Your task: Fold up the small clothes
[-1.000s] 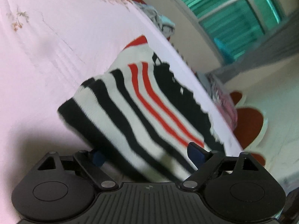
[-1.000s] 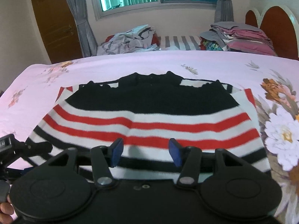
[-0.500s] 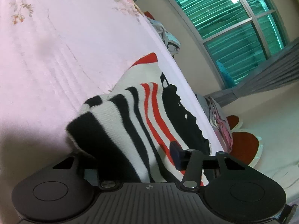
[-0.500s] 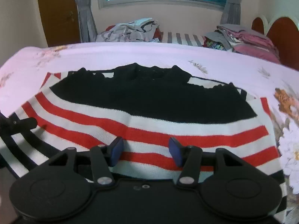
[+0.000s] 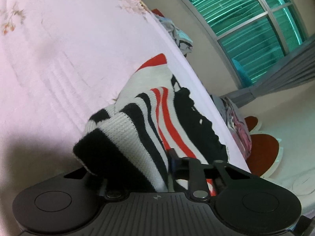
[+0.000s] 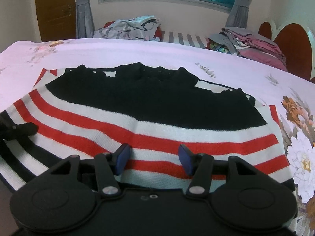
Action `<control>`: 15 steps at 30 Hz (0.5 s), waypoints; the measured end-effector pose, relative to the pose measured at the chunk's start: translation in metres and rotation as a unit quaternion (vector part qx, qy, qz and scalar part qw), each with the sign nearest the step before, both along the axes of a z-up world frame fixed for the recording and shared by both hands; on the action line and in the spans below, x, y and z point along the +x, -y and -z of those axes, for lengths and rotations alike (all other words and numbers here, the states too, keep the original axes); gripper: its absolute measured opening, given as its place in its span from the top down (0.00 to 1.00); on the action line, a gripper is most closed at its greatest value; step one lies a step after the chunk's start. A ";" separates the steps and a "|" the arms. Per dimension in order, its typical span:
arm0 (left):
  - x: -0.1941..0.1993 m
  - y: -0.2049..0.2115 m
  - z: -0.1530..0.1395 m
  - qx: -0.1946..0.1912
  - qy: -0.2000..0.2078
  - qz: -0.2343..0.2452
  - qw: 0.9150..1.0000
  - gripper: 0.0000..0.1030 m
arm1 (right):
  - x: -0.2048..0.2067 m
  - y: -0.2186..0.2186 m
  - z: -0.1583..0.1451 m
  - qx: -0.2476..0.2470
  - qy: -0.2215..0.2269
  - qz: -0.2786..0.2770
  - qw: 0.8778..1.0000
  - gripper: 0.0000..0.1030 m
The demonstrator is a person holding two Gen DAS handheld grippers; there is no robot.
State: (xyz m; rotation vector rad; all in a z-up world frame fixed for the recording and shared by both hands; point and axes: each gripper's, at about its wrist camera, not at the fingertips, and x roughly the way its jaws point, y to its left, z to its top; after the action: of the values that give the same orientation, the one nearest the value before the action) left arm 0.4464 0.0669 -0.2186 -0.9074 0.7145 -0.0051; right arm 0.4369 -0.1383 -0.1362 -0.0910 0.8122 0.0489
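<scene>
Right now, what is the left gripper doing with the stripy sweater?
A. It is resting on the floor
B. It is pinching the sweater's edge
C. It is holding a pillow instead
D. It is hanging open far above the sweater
B: in the left wrist view the left gripper has been closing, and a bunched corner of the striped sweater now sits squeezed between its fingers.
</scene>
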 end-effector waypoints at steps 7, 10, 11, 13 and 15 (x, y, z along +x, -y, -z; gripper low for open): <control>-0.001 0.017 -0.032 0.039 0.053 0.011 0.998 0.82 | 0.001 0.003 0.000 -0.005 0.005 -0.021 1.000 0.44; 0.002 0.040 -0.060 0.088 0.090 0.042 0.991 0.82 | 0.003 0.013 -0.006 0.020 0.004 -0.032 0.999 0.44; 0.004 0.052 -0.070 0.106 0.106 0.059 0.987 0.82 | 0.003 0.022 -0.011 0.044 0.006 -0.031 0.999 0.43; 0.007 0.073 -0.087 0.132 0.129 0.088 0.979 0.82 | 0.000 0.042 -0.020 0.086 0.015 -0.016 0.996 0.43; 0.012 0.095 -0.098 0.149 0.144 0.116 0.971 0.82 | -0.003 0.061 -0.027 0.103 0.019 -0.008 0.994 0.43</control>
State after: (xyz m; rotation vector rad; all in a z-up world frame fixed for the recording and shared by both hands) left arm 0.4584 -0.0283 -0.1207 -0.5181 0.5283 -0.2274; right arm 0.4336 -0.1990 -0.1092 0.0975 0.7649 0.1449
